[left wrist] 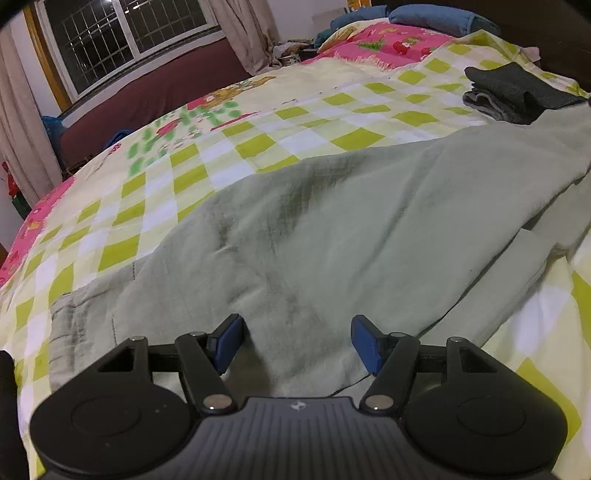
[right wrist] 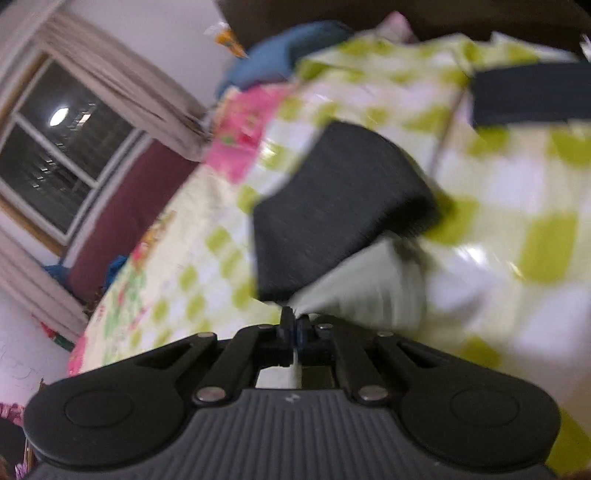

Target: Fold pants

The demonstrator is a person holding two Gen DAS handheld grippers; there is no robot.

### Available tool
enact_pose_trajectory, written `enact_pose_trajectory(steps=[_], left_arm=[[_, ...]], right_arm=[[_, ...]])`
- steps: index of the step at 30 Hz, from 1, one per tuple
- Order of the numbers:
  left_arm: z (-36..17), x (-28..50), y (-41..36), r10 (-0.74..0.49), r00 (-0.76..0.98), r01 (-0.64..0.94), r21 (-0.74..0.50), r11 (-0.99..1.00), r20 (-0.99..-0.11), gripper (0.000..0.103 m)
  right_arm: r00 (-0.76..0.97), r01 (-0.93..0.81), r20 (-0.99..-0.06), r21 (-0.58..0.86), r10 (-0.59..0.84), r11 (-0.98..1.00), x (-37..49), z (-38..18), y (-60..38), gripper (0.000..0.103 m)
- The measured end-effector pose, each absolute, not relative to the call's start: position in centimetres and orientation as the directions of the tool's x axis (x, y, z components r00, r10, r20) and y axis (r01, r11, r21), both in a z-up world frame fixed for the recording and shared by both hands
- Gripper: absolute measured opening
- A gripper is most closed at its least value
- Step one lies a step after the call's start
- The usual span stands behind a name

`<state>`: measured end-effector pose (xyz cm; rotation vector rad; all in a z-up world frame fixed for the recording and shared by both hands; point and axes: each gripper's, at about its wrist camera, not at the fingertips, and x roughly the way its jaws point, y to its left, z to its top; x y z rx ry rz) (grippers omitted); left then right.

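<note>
Pale green pants lie spread and wrinkled across a bed with a green-and-white checked sheet. My left gripper hovers low over the near part of the pants, its blue pads wide apart with only fabric beneath them. In the blurred right wrist view my right gripper is shut, and a fold of the pale green pants runs out from between its tips toward the upper right, lifted off the sheet.
A pile of dark folded clothes sits on the bed beyond the pants, close ahead of the right gripper as dark clothes. Another dark item lies further back. Blue pillows at the head, window at left.
</note>
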<state>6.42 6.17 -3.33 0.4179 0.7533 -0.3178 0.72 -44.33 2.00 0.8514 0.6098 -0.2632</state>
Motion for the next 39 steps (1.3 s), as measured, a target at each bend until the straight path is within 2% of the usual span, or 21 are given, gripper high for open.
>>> enact_pose_trajectory(steps=[4, 8, 11, 14, 17, 20, 22, 24, 28, 30, 36, 39], left_arm=[[-3.5, 6.4, 5.9, -0.115, 0.69, 0.42, 0.266, 0.868, -0.714, 0.077], [-3.6, 6.6, 6.0, -0.113, 0.687, 0.415, 0.26, 0.872, -0.718, 0.077], [-3.7, 6.5, 6.0, -0.113, 0.688, 0.413, 0.259, 0.873, -0.717, 0.078], [-3.7, 6.6, 6.1, -0.115, 0.687, 0.41, 0.252, 0.877, -0.718, 0.078], [-3.7, 6.5, 6.2, -0.121, 0.688, 0.411, 0.247, 0.877, -0.715, 0.078], [-3.8, 6.5, 6.4, -0.129, 0.69, 0.413, 0.241, 0.878, -0.712, 0.079], [-3.9, 6.5, 6.4, -0.133, 0.69, 0.411, 0.234, 0.881, -0.711, 0.079], [-3.9, 6.5, 6.5, -0.136, 0.691, 0.407, 0.228, 0.884, -0.71, 0.08], [-3.9, 6.5, 6.4, -0.131, 0.695, 0.401, 0.229, 0.887, -0.707, 0.08], [-3.9, 6.5, 6.4, -0.131, 0.695, 0.402, 0.23, 0.886, -0.707, 0.08], [-4.0, 6.5, 6.4, -0.132, 0.697, 0.398, 0.226, 0.889, -0.705, 0.08], [-4.0, 6.5, 6.5, -0.137, 0.696, 0.395, 0.217, 0.893, -0.704, 0.081]], right_arm=[[0.821, 0.39, -0.569, 0.625, 0.052, 0.676, 1.5, 2.9, -43.5, 0.003], [0.849, 0.234, -0.52, 0.527, 0.092, 0.817, 4.7, 6.3, -40.5, 0.003], [0.781, 0.074, -0.588, 0.423, 0.211, 0.903, 8.2, 6.6, -35.6, 0.008], [0.711, -0.03, -0.683, 0.209, 0.168, 0.977, 9.5, 4.1, -29.6, 0.009], [0.71, -0.105, -0.693, 0.077, 0.129, 0.992, 7.1, 2.4, -26.5, 0.012], [0.74, -0.065, -0.662, 0.104, 0.118, 0.992, 3.8, 2.4, -28.1, 0.017], [0.761, -0.012, -0.644, 0.11, 0.081, 0.994, 2.3, 2.8, -30.4, 0.039], [0.76, 0.074, -0.649, 0.116, 0.019, 0.99, 1.8, 2.8, -33.2, 0.046], [0.741, 0.22, -0.672, 0.258, 0.012, 0.941, 1.8, 2.7, -37.9, 0.047], [0.755, 0.249, -0.656, 0.262, -0.017, 0.932, 1.8, 2.8, -38.2, 0.047], [0.715, 0.268, -0.674, 0.02, -0.185, 0.963, 5.0, 0.8, -35.5, 0.045], [0.668, 0.318, -0.702, -0.032, -0.247, 0.948, 7.7, -0.9, -35.4, 0.046]])
